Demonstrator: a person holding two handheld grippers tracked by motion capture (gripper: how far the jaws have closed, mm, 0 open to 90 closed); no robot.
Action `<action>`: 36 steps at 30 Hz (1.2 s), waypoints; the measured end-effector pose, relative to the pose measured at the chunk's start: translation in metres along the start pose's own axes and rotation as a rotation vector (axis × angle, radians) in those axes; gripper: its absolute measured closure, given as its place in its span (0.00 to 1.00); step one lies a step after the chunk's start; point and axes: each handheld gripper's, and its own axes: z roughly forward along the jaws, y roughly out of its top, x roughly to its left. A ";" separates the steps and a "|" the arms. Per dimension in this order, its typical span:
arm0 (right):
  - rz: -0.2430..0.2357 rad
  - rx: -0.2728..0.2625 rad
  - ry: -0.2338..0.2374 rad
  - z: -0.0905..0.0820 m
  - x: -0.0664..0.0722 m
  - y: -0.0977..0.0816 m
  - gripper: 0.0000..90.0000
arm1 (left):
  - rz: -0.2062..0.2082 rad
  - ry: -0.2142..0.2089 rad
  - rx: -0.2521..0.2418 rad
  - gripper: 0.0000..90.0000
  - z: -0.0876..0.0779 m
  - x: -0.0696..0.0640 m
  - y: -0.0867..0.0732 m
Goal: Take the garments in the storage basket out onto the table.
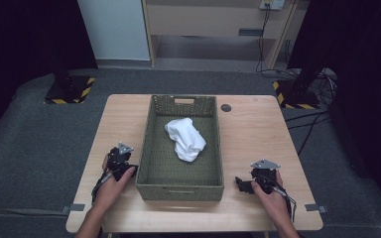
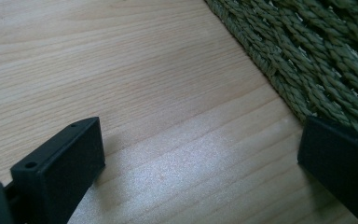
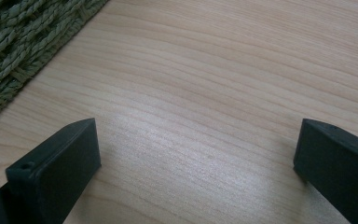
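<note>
A green woven basket (image 1: pixel 154 144) stands in the middle of the wooden table (image 1: pixel 253 134). Inside it lies a crumpled white cloth (image 1: pixel 185 138). My left gripper (image 1: pixel 120 161) rests on the table just left of the basket's near corner. Seen from the left gripper view, its jaws stand wide apart over bare wood, and the basket wall (image 2: pixel 307 56) runs along the right. My right gripper (image 1: pixel 250 182) rests on the table right of the basket's near corner. It too is open with nothing between its jaws, and the basket wall (image 3: pixel 23 42) shows at upper left.
A small dark round hole (image 1: pixel 225 107) marks the table's far side, right of the basket. Black stands with striped bases (image 1: pixel 69 89) rise beyond the table on both sides. Cables (image 1: pixel 307 124) trail on the grey floor at the right.
</note>
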 end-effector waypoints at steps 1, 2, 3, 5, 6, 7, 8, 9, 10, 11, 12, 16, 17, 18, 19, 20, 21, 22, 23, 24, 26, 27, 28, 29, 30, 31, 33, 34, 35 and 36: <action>0.000 0.000 0.000 0.000 0.000 0.000 0.00 | 0.000 0.000 0.000 0.00 0.000 0.000 0.000; 0.000 0.000 0.000 0.000 0.000 0.000 0.00 | 0.000 0.000 0.000 0.00 0.000 0.000 0.000; 0.000 0.000 0.000 0.000 0.000 0.000 0.00 | 0.000 0.000 0.000 0.00 0.000 0.000 0.000; 0.000 0.000 0.000 0.000 0.000 0.000 0.00 | 0.000 0.000 0.000 0.00 0.000 0.000 0.000; 0.000 0.000 0.000 0.000 0.000 0.000 0.00 | 0.000 0.000 0.000 0.00 0.000 0.000 0.000; 0.000 0.000 0.000 0.000 0.000 0.000 0.00 | 0.000 0.000 0.000 0.00 0.000 0.000 0.000; 0.000 0.000 0.000 0.000 0.000 0.000 0.00 | 0.000 0.000 0.000 0.00 0.000 0.000 0.000; 0.000 0.000 0.000 0.000 0.000 0.000 0.00 | 0.000 0.000 0.000 0.00 0.000 0.000 0.000; 0.000 0.000 0.000 0.000 0.000 0.000 0.00 | 0.000 0.000 0.000 0.00 0.000 0.000 0.000; 0.000 0.000 0.000 0.000 0.000 0.000 0.00 | 0.000 0.000 0.000 0.00 0.000 0.000 0.000; 0.000 0.000 0.000 0.000 0.000 0.000 0.00 | 0.000 0.000 0.000 0.00 0.000 0.000 0.000; 0.002 0.000 -0.002 0.000 0.000 0.000 0.00 | 0.000 0.000 0.000 0.00 0.000 0.000 0.000; 0.002 0.000 -0.002 0.000 0.000 0.000 0.00 | 0.000 0.000 0.000 0.00 0.000 0.000 0.000; 0.002 0.000 -0.002 0.000 0.000 0.000 0.00 | 0.000 0.000 0.000 0.00 0.000 0.000 0.000; 0.003 0.000 -0.002 0.000 0.000 0.000 0.00 | 0.000 0.000 0.000 0.00 0.000 0.000 0.000; 0.003 0.000 -0.002 0.000 0.000 0.000 0.00 | 0.000 0.000 0.000 0.00 0.000 0.000 0.000; 0.003 0.000 -0.002 0.000 0.000 0.000 0.00 | 0.000 0.000 0.000 0.00 0.000 0.000 0.000; 0.003 0.000 -0.002 0.000 0.000 0.000 0.00 | 0.000 0.000 0.000 0.00 0.000 0.000 0.000; 0.002 0.000 -0.002 0.000 0.000 0.000 0.00 | 0.000 0.000 0.000 0.00 0.000 0.000 0.000; 0.002 0.000 -0.002 0.000 0.000 0.000 0.00 | 0.000 0.000 0.000 0.00 0.000 0.000 0.000; 0.000 0.000 0.001 0.000 0.000 0.000 0.00 | 0.000 0.000 0.000 0.00 0.000 0.000 0.000; -0.001 0.001 0.002 0.000 0.000 0.000 0.00 | 0.000 0.000 0.000 0.00 0.000 0.000 0.000; -0.002 0.003 0.004 0.000 0.000 0.000 0.01 | 0.000 0.000 0.000 0.00 0.000 0.000 0.000; -0.002 0.006 0.007 -0.001 0.000 0.000 0.01 | 0.000 0.000 0.000 0.00 0.000 0.000 0.000; -0.005 0.007 0.006 -0.001 -0.001 0.001 0.03 | 0.000 0.000 0.000 0.00 0.000 0.000 0.000; -0.002 0.004 0.004 -0.002 -0.001 0.001 0.05 | 0.000 0.000 0.000 0.00 0.000 0.000 0.000; 0.005 -0.012 0.002 -0.005 -0.001 0.003 0.03 | 0.000 0.000 0.000 0.00 0.000 0.000 0.000; 0.013 -0.019 0.000 -0.006 -0.001 0.003 0.03 | 0.000 0.000 0.000 0.00 0.000 0.000 0.000; 0.018 -0.024 0.002 -0.007 -0.002 0.004 0.03 | 0.000 0.000 0.000 0.00 0.000 0.000 0.000; 0.021 -0.029 0.004 -0.008 -0.002 0.004 0.03 | 0.000 0.000 0.000 0.00 0.000 0.000 0.000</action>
